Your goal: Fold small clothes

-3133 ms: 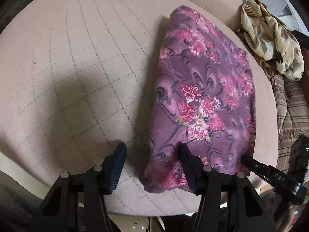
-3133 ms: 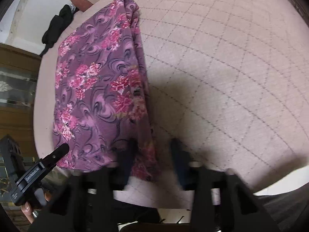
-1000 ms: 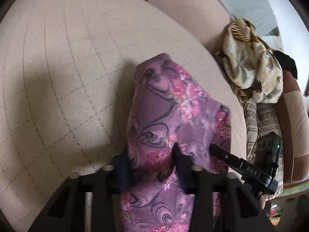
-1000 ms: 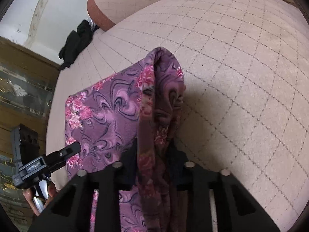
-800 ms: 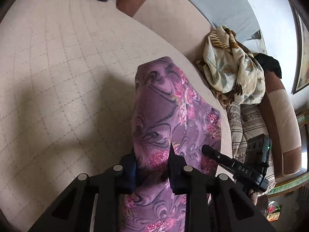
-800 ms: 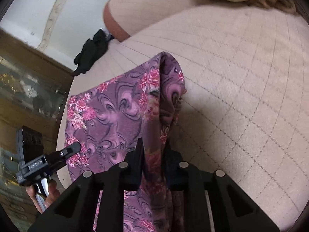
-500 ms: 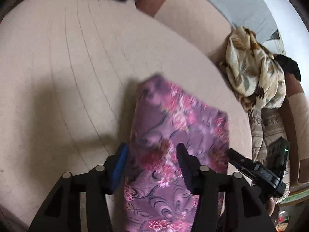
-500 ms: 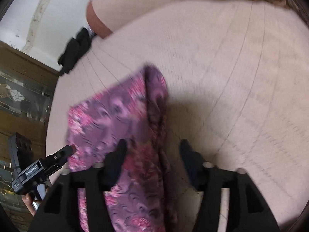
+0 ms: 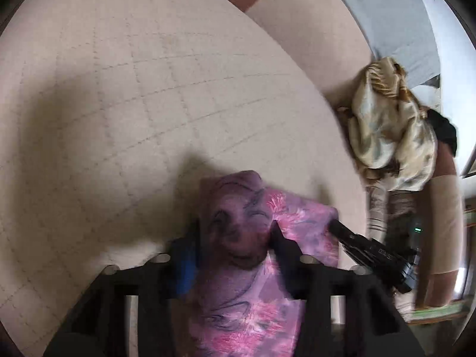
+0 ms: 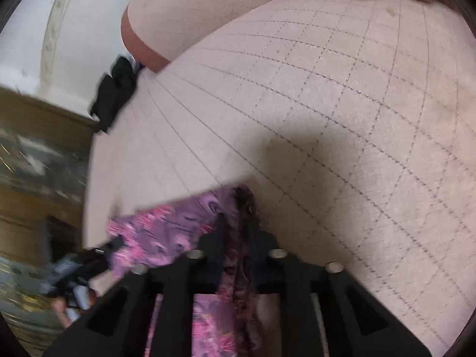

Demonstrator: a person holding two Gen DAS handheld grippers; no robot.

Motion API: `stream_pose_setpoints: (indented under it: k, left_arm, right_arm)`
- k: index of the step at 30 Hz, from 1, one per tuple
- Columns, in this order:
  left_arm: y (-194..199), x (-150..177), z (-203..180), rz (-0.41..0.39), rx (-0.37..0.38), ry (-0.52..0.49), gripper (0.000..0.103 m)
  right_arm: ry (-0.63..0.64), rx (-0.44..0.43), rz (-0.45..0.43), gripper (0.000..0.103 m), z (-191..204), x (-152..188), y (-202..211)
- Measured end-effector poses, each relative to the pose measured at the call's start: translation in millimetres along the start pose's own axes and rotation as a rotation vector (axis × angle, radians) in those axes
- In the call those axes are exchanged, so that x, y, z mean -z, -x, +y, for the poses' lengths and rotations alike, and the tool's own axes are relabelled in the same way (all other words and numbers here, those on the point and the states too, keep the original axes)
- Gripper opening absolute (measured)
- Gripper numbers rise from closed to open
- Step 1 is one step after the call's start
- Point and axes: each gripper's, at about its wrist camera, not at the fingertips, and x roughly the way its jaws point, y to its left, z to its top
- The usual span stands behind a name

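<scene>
Lower part of the purple floral cloth (image 9: pixel 247 321) cut off by the bottom edge, its middle hidden behind the left gripper (image 9: pixel 233 247) (jaws closing, pad contact blurred). Smeared by motion in the right wrist view: cloth folds, wooden cabinet (image 10: pixel 32 154), a fingertip (image 10: pixel 59 312) at lower left.

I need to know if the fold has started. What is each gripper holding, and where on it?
Right gripper pinches the purple floral cloth at its bunched edge; left gripper is closing around the corner.
</scene>
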Motion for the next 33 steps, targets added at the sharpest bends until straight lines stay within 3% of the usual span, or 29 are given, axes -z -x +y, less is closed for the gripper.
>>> stream_pose_setpoints:
  k: [2,5,9,12,15,17,18,22,25,27,28,29,30,32,33]
  left_arm:
    - [-1,0,-2,0.006,-0.016,-0.027,0.038]
    - [-3,-3,5,0.024,0.02,0.014,0.037]
    - [-9,-4,6,0.019,-0.028,0.011,0.04]
    - [-10,-2,3,0.01,-0.046,-0.016,0.05]
    - [4,8,2,-0.028,-0.059,-0.016,0.055]
    - [15,20,0,-0.062,-0.111,-0.062,0.062]
    - [22,31,-6,-0.08,-0.173,-0.101,0.063]
    - [30,65,-9,-0.089,-0.211,-0.132,0.063]
    - [31,77,-15,-0.077,-0.238,-0.135,0.061]
    - [36,80,-21,-0.108,-0.247,-0.143,0.061]
    - [34,80,-21,-0.119,-0.268,-0.151,0.06]
    - [30,80,-21,-0.118,-0.285,-0.157,0.058]
    - [21,78,-14,-0.098,-0.291,-0.155,0.056]
    - [17,73,-4,-0.077,-0.225,-0.115,0.034]
    - [18,72,-4,-0.074,-0.201,-0.11,0.03]
  right_arm:
    - [0.017,0.001,0.008,0.006,4,-5,4]
    - [0.037,0.061,0.032,0.006,6,-5,-11]
    - [0.06,0.096,0.025,0.006,8,-8,-26]
    - [0.069,0.14,0.002,0.026,12,-5,-23]
    - [0.046,0.102,-0.034,0.044,16,6,2]
    - [0.076,0.101,-0.058,0.059,23,20,22]
    - [0.095,0.105,-0.071,0.06,28,29,31]
    - [0.11,0.108,-0.076,0.057,32,69,37]
    - [0.129,0.152,-0.065,0.034,33,82,34]
    - [0.134,0.145,-0.072,0.03,34,80,32]
    - [0.137,0.138,-0.067,0.021,34,79,29]
    - [0.138,0.137,-0.054,0.01,34,78,24]
    - [0.136,0.141,-0.042,0.008,33,78,19]
    - [0.124,0.167,-0.026,0.007,27,78,12]
    - [0.118,0.172,-0.023,0.007,25,78,12]
